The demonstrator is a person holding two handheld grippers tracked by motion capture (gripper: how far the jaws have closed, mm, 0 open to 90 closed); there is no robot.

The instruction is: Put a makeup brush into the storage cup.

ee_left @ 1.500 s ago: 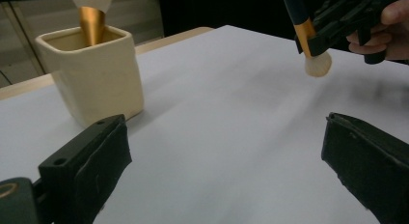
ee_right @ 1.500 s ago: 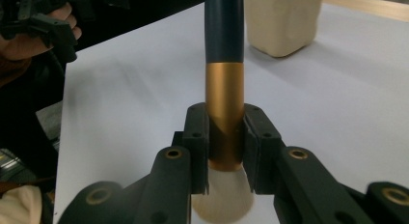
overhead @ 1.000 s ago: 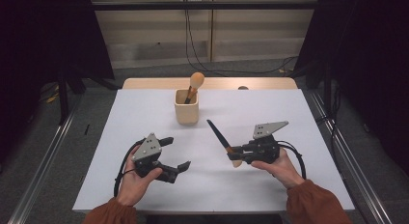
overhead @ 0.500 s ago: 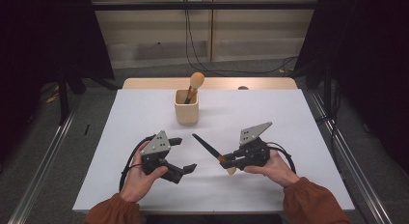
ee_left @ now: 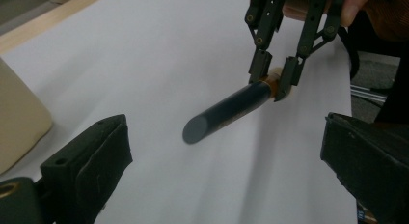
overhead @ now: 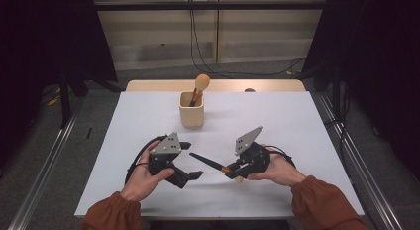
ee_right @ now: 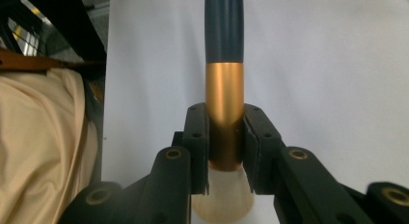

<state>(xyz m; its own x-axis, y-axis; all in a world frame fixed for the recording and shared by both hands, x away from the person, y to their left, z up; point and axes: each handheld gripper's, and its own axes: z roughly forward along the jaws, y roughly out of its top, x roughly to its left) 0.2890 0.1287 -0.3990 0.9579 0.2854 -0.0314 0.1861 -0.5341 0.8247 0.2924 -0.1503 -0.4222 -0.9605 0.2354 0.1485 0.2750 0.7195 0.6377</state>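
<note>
A makeup brush point(overhead: 205, 160) with a dark handle, gold ferrule point(ee_right: 224, 89) and cream bristles point(ee_right: 222, 202) is held above the white table point(overhead: 297, 121). My right gripper point(overhead: 232, 171) is shut on the ferrule, as the right gripper view point(ee_right: 225, 137) shows from close up. The handle point(ee_left: 226, 110) points left toward my left gripper point(overhead: 190, 160). That gripper stands open, its jaws point(ee_left: 224, 137) wide apart with the handle's tip just ahead of them and nothing between them. In the left gripper view, the right gripper point(ee_left: 272, 81) pinches the brush from above.
A beige cup point(overhead: 191, 110) stands at the middle back of the table, with another brush point(overhead: 200, 86) upright in it. Its side shows at the left edge of the left gripper view point(ee_left: 19, 122). A sleeve point(ee_right: 43, 151) lies left of the right gripper.
My right gripper has carried the brush left, toward the left gripper, and the handle has tipped lower. The left gripper has shifted slightly right.
</note>
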